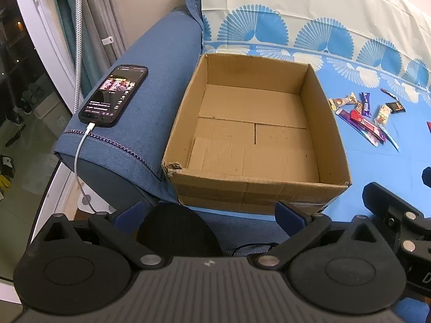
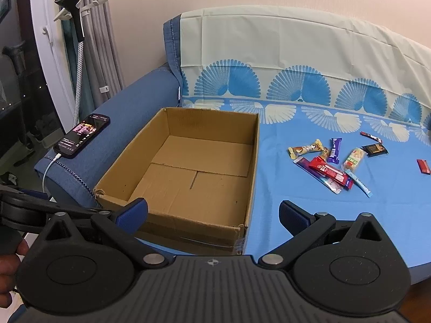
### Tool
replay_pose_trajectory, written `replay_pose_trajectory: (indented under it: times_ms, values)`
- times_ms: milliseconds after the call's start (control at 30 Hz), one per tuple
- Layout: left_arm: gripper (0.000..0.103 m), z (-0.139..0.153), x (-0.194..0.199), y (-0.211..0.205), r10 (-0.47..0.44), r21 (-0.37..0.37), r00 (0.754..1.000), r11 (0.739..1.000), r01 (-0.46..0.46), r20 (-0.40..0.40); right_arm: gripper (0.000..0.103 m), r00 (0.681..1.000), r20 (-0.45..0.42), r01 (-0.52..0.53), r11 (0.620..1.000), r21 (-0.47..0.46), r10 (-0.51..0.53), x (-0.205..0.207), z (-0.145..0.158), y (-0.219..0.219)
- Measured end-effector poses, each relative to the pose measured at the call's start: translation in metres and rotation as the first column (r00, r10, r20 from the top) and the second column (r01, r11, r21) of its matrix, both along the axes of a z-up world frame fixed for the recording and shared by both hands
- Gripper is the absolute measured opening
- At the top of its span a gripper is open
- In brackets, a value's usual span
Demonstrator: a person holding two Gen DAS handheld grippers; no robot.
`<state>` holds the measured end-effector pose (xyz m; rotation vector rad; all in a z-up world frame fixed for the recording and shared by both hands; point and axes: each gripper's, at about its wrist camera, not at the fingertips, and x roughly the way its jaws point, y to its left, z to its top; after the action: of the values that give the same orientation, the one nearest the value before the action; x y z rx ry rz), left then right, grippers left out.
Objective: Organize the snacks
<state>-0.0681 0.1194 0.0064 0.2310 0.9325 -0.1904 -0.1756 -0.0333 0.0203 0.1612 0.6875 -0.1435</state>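
From the left wrist, the left gripper [image 1: 212,211] hangs wide open and empty before the bare cardboard box [image 1: 332,132], while from the right wrist the equally open, empty right gripper [image 2: 214,211] should probably approach the snacks [image 2: 330,162] right of that box, pinching one wrapper flat.

1. Left wrist cam is looking down fwd from just in front of the cardboard box [image 1: 256,123], close, w/ the sofa armrest [image 1: 150,102] at left.
2. Right wrist cam is sitting farther back, facing the backrest.
3. Both are sharing box, phone [image 2: 82,136], snacks [image 2: 331,161].
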Motion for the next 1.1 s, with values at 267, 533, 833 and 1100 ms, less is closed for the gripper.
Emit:
replay_pose_trajectory:
  times_ms: [267,533,833,1100]
  values:
    - [0.103,0.001,-0.001,-0.002,-0.004,0.003,1.0,1.0,0.004,-0.001,0.103,1.0,0.0,0.002,1.0,0.003,-0.002,0.001,0.0,0.001]
    - [0.103,0.0,0.0,-0.003,-0.003,0.008,1.0,1.0,0.003,-0.004,0.103,1.0,-0.002,0.003,1.0,0.011,-0.003,0.0,0.0,0.001]
    - [0.103,-0.003,0.002,-0.007,0.0,0.03,1.0,1.0,0.0,-0.015,0.103,1.0,-0.007,-0.006,0.999,0.039,0.006,0.002,-0.005,-0.005]
    - [0.103,-0.006,0.006,-0.018,-0.005,0.065,1.0,0.998,0.007,-0.03,0.103,1.0,-0.006,-0.001,0.996,0.092,0.002,0.003,-0.012,-0.017]
